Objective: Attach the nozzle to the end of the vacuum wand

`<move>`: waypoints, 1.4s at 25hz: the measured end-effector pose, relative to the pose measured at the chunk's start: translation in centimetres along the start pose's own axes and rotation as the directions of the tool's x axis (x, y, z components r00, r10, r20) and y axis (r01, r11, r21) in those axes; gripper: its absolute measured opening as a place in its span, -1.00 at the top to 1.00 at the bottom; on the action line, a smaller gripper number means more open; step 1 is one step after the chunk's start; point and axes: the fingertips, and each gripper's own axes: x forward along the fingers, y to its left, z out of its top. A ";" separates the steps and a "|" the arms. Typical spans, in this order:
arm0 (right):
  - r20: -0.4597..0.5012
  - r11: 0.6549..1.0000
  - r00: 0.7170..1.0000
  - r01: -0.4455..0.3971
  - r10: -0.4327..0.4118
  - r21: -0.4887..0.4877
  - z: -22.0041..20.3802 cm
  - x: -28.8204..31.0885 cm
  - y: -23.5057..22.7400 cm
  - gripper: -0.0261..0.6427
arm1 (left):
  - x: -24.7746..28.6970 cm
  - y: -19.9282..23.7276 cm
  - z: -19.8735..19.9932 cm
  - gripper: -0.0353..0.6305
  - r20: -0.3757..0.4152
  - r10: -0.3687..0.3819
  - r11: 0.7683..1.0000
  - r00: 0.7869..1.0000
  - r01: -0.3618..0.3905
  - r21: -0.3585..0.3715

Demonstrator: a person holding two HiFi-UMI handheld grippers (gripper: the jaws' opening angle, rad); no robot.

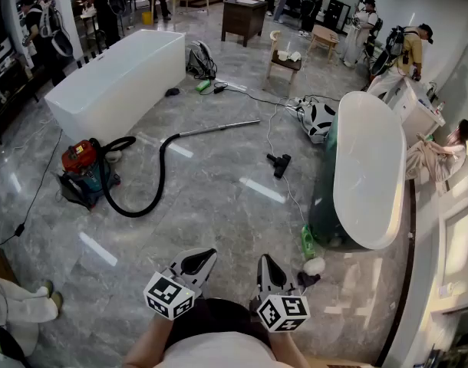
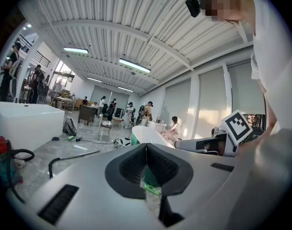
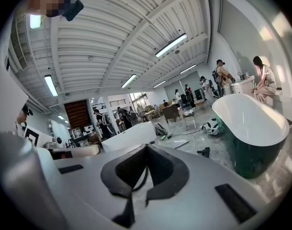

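The red and teal vacuum cleaner (image 1: 84, 171) stands on the floor at the left, and its black hose (image 1: 159, 176) loops round to the metal wand (image 1: 219, 128) lying flat on the tiles. A small black nozzle (image 1: 279, 163) lies apart from the wand's end, to its right. My left gripper (image 1: 210, 252) and right gripper (image 1: 262, 258) are held side by side low in the head view, far from both, each shut with nothing in it. The left gripper view shows its closed jaws (image 2: 146, 147) and the wand (image 2: 81, 154). The right gripper view shows its closed jaws (image 3: 146, 150) and the nozzle (image 3: 203, 151).
A white rectangular bathtub (image 1: 119, 79) stands behind the vacuum. A green-sided oval bathtub (image 1: 368, 167) is at the right, with a green bottle (image 1: 307, 240) at its foot. A cable (image 1: 274, 140) runs past the nozzle. Several people and furniture fill the back of the room.
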 end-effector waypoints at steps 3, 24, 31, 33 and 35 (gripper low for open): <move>-0.003 1.000 1.000 0.003 -0.003 0.009 -0.3 0.0 -0.3 0.89 | 0.1 -0.2 -0.2 0.86 0.000 -0.007 1.000 1.000 0.007 0.003; 0.001 0.997 0.999 -0.050 0.050 0.065 0.8 6.6 -1.0 0.88 | 4.2 4.3 0.3 0.86 -0.033 -0.014 0.999 0.999 0.012 -0.036; 0.048 0.999 0.999 -0.023 0.021 0.033 5.3 14.4 -2.8 0.88 | 10.2 10.9 4.3 0.86 -0.025 -0.055 0.998 0.998 0.054 -0.012; 0.053 0.999 0.998 -0.020 0.019 0.026 6.6 16.7 -2.9 0.88 | 11.8 13.1 5.5 0.86 -0.036 -0.068 0.998 0.997 0.068 -0.009; 0.054 1.000 0.998 -0.021 0.020 0.017 7.5 19.0 -2.8 0.88 | 13.2 15.1 6.7 0.86 -0.042 -0.081 0.997 0.996 0.081 0.003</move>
